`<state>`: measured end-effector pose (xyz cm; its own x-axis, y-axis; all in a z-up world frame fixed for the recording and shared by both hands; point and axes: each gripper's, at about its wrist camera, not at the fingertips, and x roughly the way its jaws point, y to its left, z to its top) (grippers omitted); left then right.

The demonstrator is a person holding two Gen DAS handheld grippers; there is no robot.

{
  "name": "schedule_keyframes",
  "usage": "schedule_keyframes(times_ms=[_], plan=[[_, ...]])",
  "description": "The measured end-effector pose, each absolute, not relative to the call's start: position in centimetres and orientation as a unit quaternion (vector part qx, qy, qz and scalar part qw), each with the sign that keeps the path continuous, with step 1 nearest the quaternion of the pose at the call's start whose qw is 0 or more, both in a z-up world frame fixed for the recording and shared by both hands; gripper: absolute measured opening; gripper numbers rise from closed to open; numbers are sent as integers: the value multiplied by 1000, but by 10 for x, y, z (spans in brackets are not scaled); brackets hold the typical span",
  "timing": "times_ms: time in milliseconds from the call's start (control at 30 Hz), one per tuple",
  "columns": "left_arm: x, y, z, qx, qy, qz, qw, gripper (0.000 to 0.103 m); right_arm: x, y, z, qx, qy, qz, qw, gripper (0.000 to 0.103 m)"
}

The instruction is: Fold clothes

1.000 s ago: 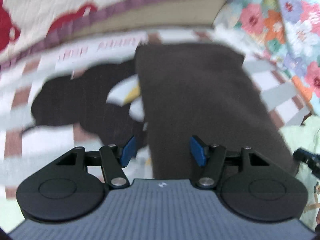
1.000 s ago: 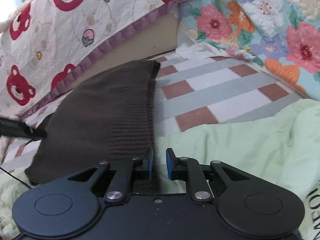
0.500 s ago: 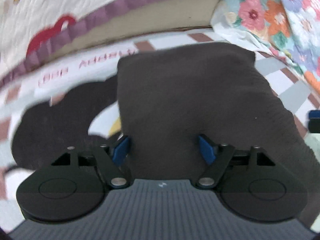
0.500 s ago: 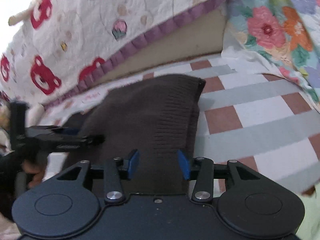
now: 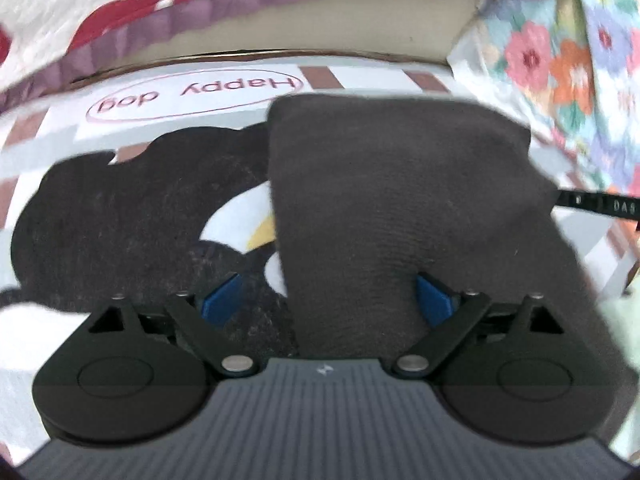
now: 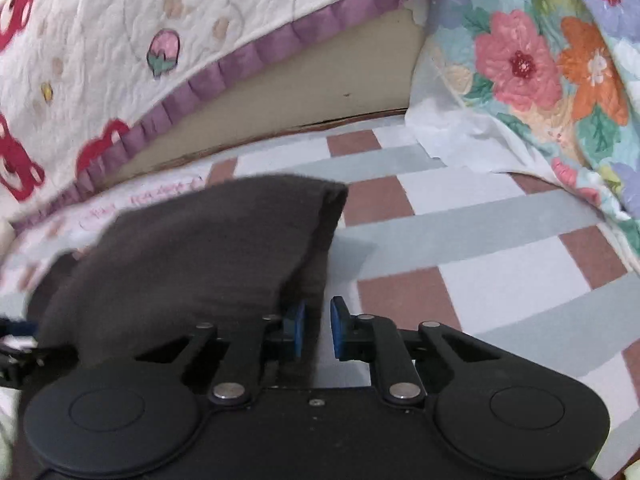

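While your right claw [image 6: 316,330] pinches the brown sweater's [image 5: 400,200] near right edge to lift it, your left claw [image 5: 330,298] gapes wide over its near left edge.

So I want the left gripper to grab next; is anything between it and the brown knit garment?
Nothing visible is. The left gripper is open with the brown knit garment directly between its fingers. The right gripper already pinches the garment's ribbed edge.
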<state>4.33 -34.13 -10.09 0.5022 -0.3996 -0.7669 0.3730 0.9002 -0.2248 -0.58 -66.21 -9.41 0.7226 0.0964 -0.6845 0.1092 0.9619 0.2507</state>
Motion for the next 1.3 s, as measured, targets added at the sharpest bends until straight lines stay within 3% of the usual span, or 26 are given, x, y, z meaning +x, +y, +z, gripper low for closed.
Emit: schedule_keyframes(times_ms=[67, 133, 167, 200, 400, 667, 967, 1067, 1200, 1300], plan=[[38, -319, -97, -87, 432, -234, 867, 89, -12, -672, -89, 180, 366, 24, 913, 22], [33, -286, -100, -205, 416, -257, 848, 90, -22, -683, -89, 231, 365, 49, 901, 39], [34, -278, -103, -231, 426, -262, 835, 90, -28, -688, -91, 261, 366, 61, 891, 54], [34, -269, -105, -256, 436, -266, 821, 90, -34, -693, -94, 290, 366, 72, 881, 57], [30, -272, -120, -238, 490, -294, 786, 91, -58, -690, -114, 310, 425, 87, 846, 57], [22, -287, -145, -236, 550, -270, 754, 91, -78, -694, -127, 389, 444, 114, 799, 59], [26, -308, -146, -198, 542, -273, 770, 91, -66, -691, -146, 354, 477, 92, 799, 67], [31, -317, -145, -184, 541, -274, 774, 89, -56, -690, -151, 393, 467, 124, 782, 66], [37, -329, -144, -166, 539, -274, 779, 75, -41, -676, -149, 354, 476, 139, 793, 66], [41, -338, -143, -151, 537, -275, 783, 78, -28, -678, -154, 340, 475, 127, 802, 66]])
